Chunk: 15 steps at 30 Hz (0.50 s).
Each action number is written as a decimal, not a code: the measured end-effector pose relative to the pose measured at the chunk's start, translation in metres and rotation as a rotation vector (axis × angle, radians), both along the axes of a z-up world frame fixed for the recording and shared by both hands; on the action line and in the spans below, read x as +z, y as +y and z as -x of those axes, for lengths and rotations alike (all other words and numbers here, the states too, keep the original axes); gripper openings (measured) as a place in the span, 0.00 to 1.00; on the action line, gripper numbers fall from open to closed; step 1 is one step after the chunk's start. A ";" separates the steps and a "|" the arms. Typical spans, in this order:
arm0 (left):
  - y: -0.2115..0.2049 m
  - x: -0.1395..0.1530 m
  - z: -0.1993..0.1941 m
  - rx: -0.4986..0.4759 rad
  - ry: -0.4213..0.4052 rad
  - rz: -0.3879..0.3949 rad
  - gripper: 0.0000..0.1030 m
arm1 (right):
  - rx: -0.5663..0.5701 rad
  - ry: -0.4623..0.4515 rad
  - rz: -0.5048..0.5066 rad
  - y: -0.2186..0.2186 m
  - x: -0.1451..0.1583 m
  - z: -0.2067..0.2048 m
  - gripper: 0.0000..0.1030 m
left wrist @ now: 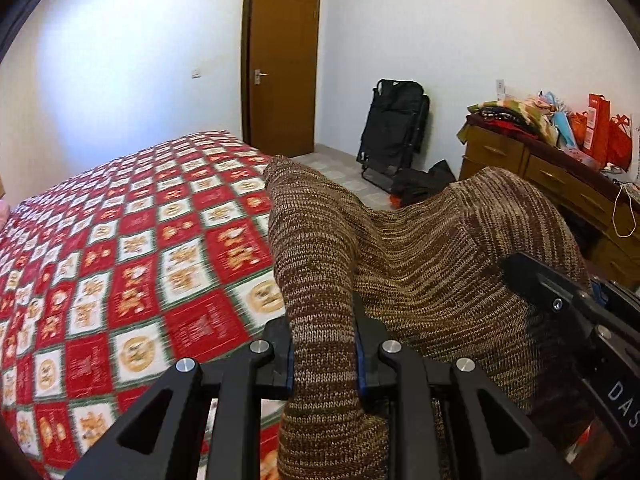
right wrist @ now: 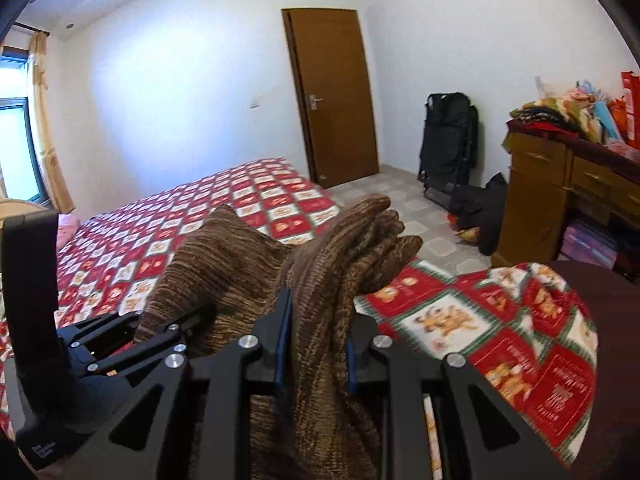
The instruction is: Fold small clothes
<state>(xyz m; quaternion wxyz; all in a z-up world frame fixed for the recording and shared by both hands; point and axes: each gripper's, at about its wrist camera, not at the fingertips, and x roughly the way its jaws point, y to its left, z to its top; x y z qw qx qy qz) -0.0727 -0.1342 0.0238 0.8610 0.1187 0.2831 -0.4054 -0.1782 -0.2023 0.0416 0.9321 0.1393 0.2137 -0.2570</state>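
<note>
A brown knitted garment (left wrist: 420, 256) hangs in the air between both grippers, above the bed (left wrist: 120, 240). My left gripper (left wrist: 322, 336) is shut on a bunched edge of the garment. My right gripper (right wrist: 316, 332) is shut on another bunched part of the garment (right wrist: 340, 248). The right gripper also shows at the right edge of the left wrist view (left wrist: 560, 304), and the left gripper shows at the lower left of the right wrist view (right wrist: 132, 340). The two grippers are close together, side by side.
The bed has a red, white and green checked cover (right wrist: 460, 320). A brown door (left wrist: 280, 68) is in the far wall. A black folded chair (left wrist: 394, 128) and dark bags stand on the tiled floor. A wooden dresser (left wrist: 540, 176) piled with clothes and bags is at the right.
</note>
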 end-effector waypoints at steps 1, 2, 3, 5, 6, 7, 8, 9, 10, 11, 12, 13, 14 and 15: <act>-0.007 -0.001 0.000 -0.008 0.001 0.001 0.21 | -0.012 -0.001 -0.001 -0.006 0.000 0.000 0.24; -0.015 -0.003 0.000 -0.019 -0.001 -0.001 0.21 | -0.027 -0.001 -0.001 -0.013 0.001 0.001 0.24; -0.024 -0.005 0.001 -0.031 -0.002 -0.001 0.21 | -0.039 0.001 0.002 -0.018 0.000 0.002 0.24; -0.036 -0.010 0.002 -0.049 0.005 -0.006 0.21 | -0.066 0.009 0.008 -0.029 -0.002 0.004 0.24; -0.043 -0.013 0.002 -0.055 0.012 -0.012 0.21 | -0.079 0.016 0.008 -0.035 -0.005 0.004 0.24; -0.050 -0.017 0.002 -0.060 0.021 -0.019 0.21 | -0.094 0.029 0.006 -0.043 -0.010 0.003 0.24; -0.058 -0.023 0.000 -0.067 0.033 -0.030 0.21 | -0.108 0.043 0.004 -0.048 -0.014 0.001 0.24; -0.066 -0.031 -0.003 -0.074 0.047 -0.048 0.21 | -0.126 0.064 -0.005 -0.057 -0.021 -0.001 0.24; -0.075 -0.038 -0.004 -0.075 0.059 -0.067 0.21 | -0.137 0.080 -0.021 -0.065 -0.028 -0.002 0.24; -0.082 -0.047 -0.006 -0.078 0.074 -0.093 0.21 | -0.146 0.103 -0.049 -0.075 -0.038 -0.005 0.24; -0.086 -0.054 -0.008 -0.077 0.088 -0.116 0.22 | -0.157 0.124 -0.083 -0.083 -0.049 -0.005 0.24; -0.089 -0.061 -0.011 -0.069 0.106 -0.136 0.23 | -0.171 0.137 -0.109 -0.088 -0.058 -0.005 0.24; -0.090 -0.068 -0.015 -0.060 0.130 -0.145 0.26 | -0.183 0.146 -0.128 -0.094 -0.066 -0.003 0.24; -0.089 -0.073 -0.019 -0.056 0.157 -0.142 0.28 | -0.180 0.152 -0.140 -0.096 -0.071 -0.003 0.24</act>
